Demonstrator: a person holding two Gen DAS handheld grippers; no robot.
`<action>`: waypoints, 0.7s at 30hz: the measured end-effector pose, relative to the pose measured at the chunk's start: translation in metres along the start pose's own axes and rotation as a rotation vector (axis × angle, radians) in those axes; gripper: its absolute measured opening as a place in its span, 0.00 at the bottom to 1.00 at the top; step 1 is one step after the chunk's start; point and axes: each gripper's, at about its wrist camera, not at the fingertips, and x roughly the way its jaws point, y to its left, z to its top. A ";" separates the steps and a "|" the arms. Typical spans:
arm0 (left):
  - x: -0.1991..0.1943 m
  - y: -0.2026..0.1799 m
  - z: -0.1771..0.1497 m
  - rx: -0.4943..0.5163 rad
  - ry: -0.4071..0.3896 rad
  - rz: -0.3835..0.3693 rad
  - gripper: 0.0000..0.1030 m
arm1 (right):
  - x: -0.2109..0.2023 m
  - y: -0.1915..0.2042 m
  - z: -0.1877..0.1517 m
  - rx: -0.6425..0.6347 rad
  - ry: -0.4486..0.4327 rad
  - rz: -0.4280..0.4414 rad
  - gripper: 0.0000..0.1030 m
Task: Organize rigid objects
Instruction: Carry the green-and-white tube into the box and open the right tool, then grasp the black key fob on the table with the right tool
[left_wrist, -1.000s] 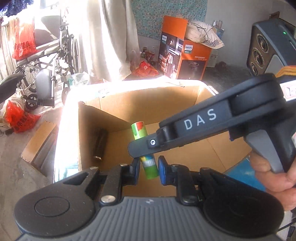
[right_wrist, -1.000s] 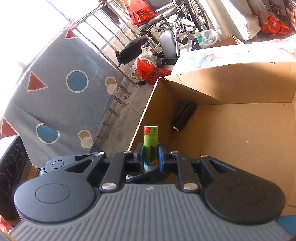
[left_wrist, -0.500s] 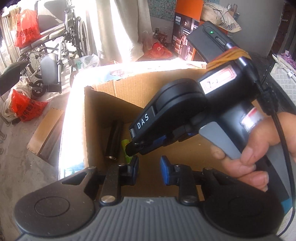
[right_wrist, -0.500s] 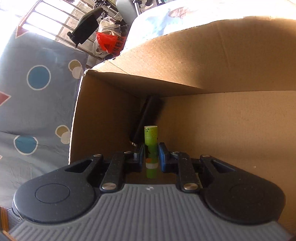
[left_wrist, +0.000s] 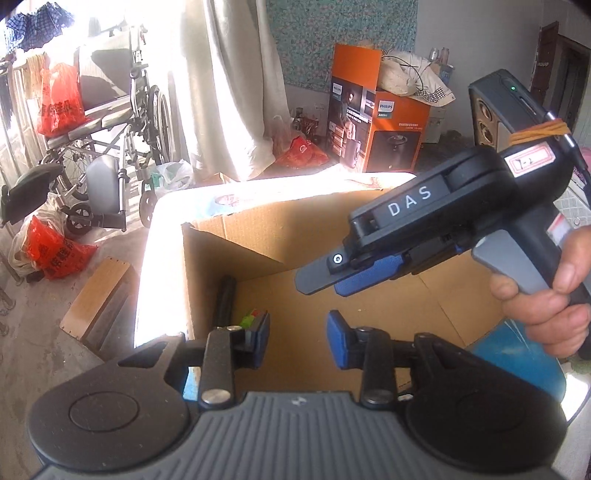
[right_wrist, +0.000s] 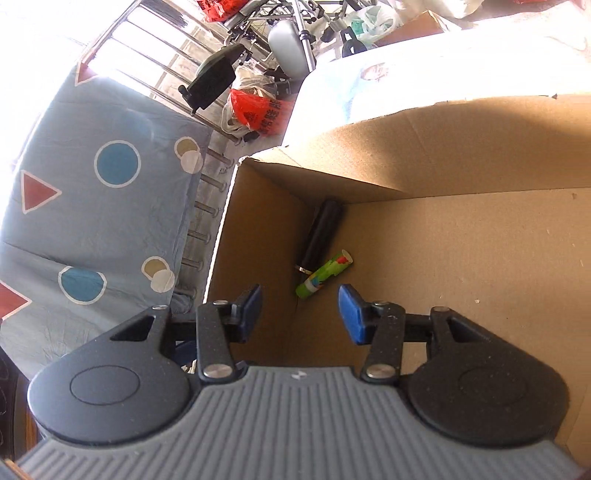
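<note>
Both grippers' fingers gape wide, empty. A green printed tube (right_wrist: 324, 275) lies ahead of the right gripper (right_wrist: 301, 308) fingers, inside the brown cardboard box (right_wrist: 461, 258), touching a black cylinder (right_wrist: 320, 236). Drop looks finished; next, fetch another object.

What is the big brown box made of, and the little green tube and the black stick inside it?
The box looks like plain matte corrugated cardboard: brown, with creased flaps. The green tube has a printed, slightly glossy wrap, probably paper or plastic; I cannot tell which. The black stick looks dull, maybe plastic or rubber, with a shiny metal-looking ring at one end.
</note>
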 end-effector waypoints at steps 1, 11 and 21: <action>-0.008 -0.004 -0.003 0.002 -0.017 -0.009 0.36 | -0.022 0.001 -0.011 -0.013 -0.028 0.021 0.45; -0.040 -0.076 -0.069 0.037 -0.071 -0.190 0.40 | -0.174 -0.049 -0.167 0.007 -0.336 0.064 0.49; 0.042 -0.151 -0.109 0.120 0.106 -0.211 0.40 | -0.112 -0.134 -0.258 0.273 -0.340 -0.057 0.39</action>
